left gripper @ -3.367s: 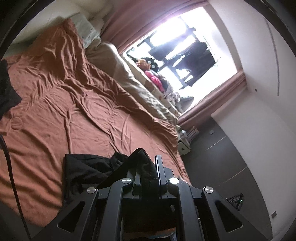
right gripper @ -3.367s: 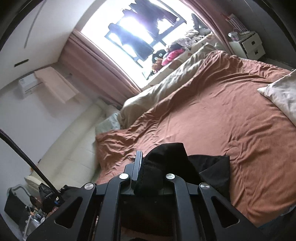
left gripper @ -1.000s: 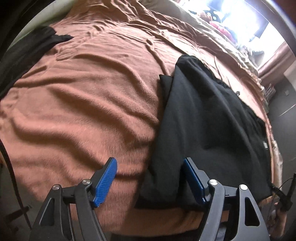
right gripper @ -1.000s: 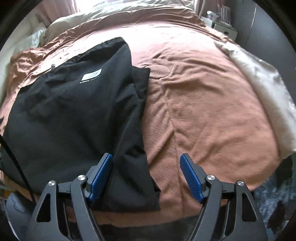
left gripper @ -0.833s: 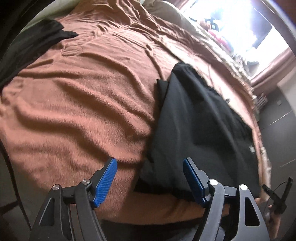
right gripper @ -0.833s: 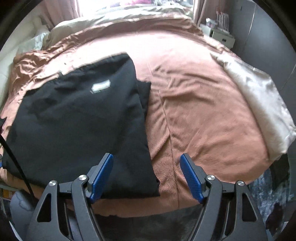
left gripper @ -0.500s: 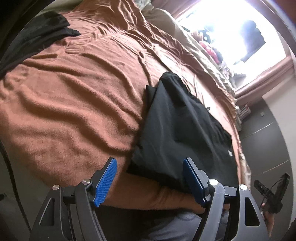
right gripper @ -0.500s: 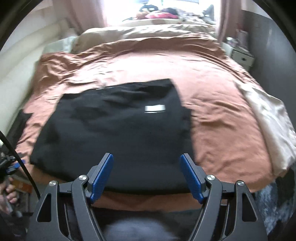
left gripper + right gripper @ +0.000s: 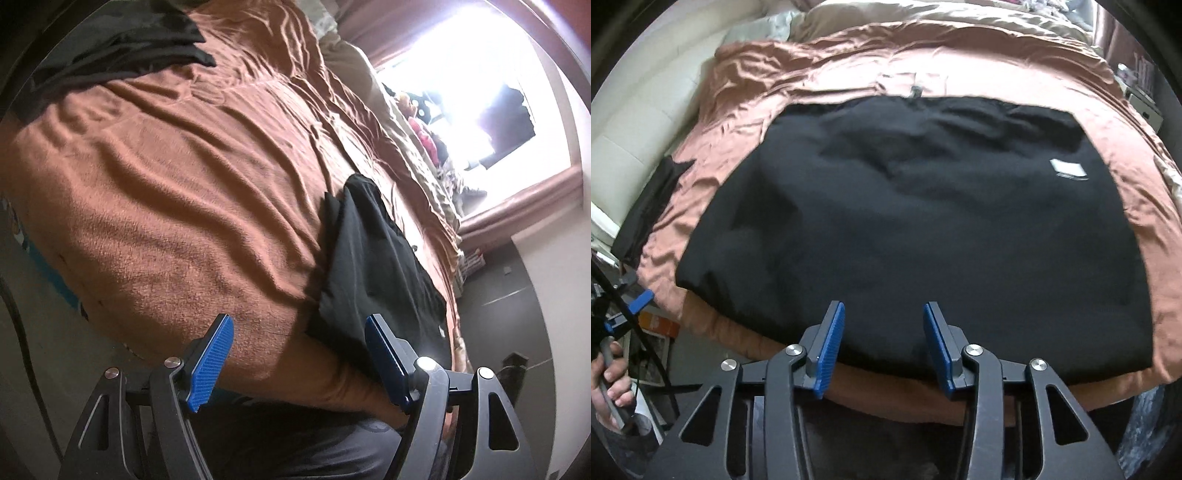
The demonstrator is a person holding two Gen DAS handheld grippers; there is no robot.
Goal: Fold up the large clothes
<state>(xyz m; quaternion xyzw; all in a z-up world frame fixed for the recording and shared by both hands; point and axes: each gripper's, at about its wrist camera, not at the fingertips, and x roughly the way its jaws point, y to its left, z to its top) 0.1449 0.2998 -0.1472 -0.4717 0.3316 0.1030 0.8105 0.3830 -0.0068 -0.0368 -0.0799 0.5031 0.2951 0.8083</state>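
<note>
A large black garment lies folded flat on the brown bedspread, a small white label near its right edge. My right gripper hovers over the garment's near edge, its blue-padded jaws closing with nothing pressed between them. In the left wrist view the same black garment lies to the right. My left gripper stands open off the bed's near edge, by the garment's left corner, holding nothing.
Another dark garment lies at the far left corner of the bed. Beige bedding lines the far side under a bright window. A person's hand holds the left gripper at the right wrist view's left edge.
Both grippers pulled back from the bed. The right one swung left until it faced the middle of the garment's near edge, and its jaws narrowed. The left jaws kept their width.
</note>
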